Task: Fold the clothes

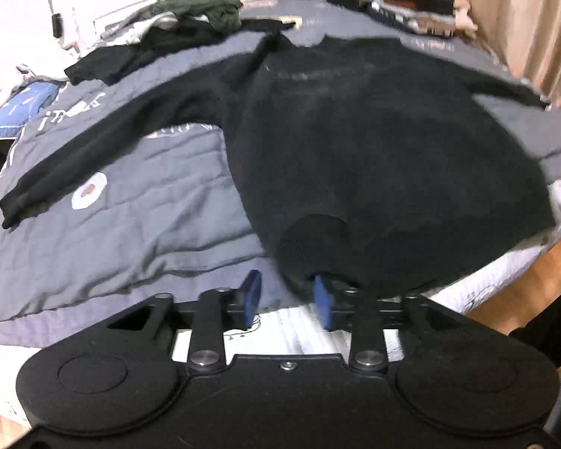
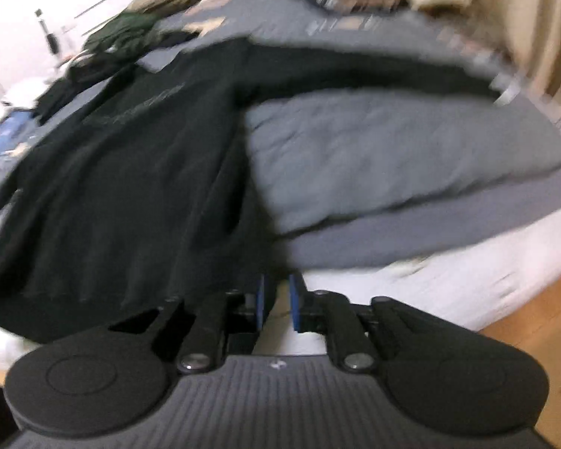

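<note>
A black long-sleeved sweater (image 1: 355,149) lies spread front-up on the grey duvet (image 1: 131,205), sleeves out to both sides, hem toward me. My left gripper (image 1: 286,292) is open at the hem's left corner; the hem drapes over its right fingertip (image 1: 321,295). In the right wrist view the sweater (image 2: 131,187) fills the left half. My right gripper (image 2: 278,295) has its blue pads a narrow gap apart at the hem's right corner; dark cloth lies at the gap, and the blur hides whether it is pinched.
Unfolded clothes, one dark green (image 1: 202,7), are heaped at the bed's far left. Folded stacks (image 1: 411,7) stand at the far right. A beige curtain (image 1: 523,18) hangs on the right. The white mattress edge (image 2: 430,280) and wood floor (image 2: 542,318) lie below.
</note>
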`<state>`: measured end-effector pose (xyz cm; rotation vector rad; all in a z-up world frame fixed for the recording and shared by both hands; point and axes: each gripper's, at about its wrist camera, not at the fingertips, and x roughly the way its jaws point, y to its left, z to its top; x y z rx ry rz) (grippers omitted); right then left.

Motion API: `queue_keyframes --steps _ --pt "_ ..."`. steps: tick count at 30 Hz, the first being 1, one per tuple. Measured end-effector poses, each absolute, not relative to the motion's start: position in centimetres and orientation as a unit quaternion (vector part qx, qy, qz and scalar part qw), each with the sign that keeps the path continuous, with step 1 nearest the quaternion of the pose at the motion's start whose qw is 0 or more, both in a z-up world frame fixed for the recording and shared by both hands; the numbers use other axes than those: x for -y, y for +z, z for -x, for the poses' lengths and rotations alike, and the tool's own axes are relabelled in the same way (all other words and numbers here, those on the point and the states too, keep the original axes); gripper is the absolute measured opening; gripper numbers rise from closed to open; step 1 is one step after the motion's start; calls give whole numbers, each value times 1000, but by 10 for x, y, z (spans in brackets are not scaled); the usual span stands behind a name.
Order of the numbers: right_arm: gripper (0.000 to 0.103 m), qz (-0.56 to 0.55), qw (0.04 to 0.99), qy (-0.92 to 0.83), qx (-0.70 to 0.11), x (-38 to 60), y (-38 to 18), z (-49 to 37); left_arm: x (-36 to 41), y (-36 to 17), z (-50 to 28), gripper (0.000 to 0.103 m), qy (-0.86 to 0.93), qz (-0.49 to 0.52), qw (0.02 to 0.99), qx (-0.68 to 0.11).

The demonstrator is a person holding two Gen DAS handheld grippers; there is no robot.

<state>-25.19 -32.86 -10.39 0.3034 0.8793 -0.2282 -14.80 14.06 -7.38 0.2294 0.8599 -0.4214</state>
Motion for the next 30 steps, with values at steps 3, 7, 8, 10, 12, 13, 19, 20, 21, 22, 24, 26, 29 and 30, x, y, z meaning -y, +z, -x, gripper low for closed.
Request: queue_keyframes --steps 3,7,8,10,12,13,19,20,21,22,24,26,29,30 --pt "27 -144 901 -104 -395 330 -92 256 -152 -64 150 50 -213 -66 895 -387" --pt "46 -107 907 -83 -398 312 -106 238 -139 -63 148 51 -217 -37 907 -360" --pt "47 -101 905 -75 -406 305 -115 231 -134 -63 149 52 -223 -32 907 -355" --pt "49 -84 899 -68 -425 292 -133 213 -123 -68 149 58 -231 -26 908 -348" --pt "49 -63 894 -81 -436 283 -148 201 -113 -77 148 67 -233 -21 908 -348" --pt "49 -54 892 -89 -439 280 -154 197 -110 -82 148 68 -236 -20 906 -351" --pt "16 -90 874 -80 -470 293 -187 187 -96 -108 146 68 -246 -13 896 -369" --pt "12 -108 873 -75 -469 298 -186 187 -96 -111 144 68 -247 -8 895 -371" --pt "7 -130 874 -70 -464 304 -182 190 -97 -114 142 68 -247 -2 894 -372" --pt "6 -154 874 -66 -457 310 -177 193 -99 -116 141 68 -248 6 895 -371" --pt "6 -202 879 -57 -428 324 -158 206 -104 -118 140 68 -250 20 898 -361" --pt "5 -231 889 -51 -392 334 -136 222 -109 -116 140 68 -246 28 902 -352" --pt "5 -257 899 -52 -351 350 -105 245 -111 -111 137 69 -226 8 907 -356" --pt "5 -257 899 -49 -351 354 -101 247 -111 -110 135 70 -219 -4 908 -356"
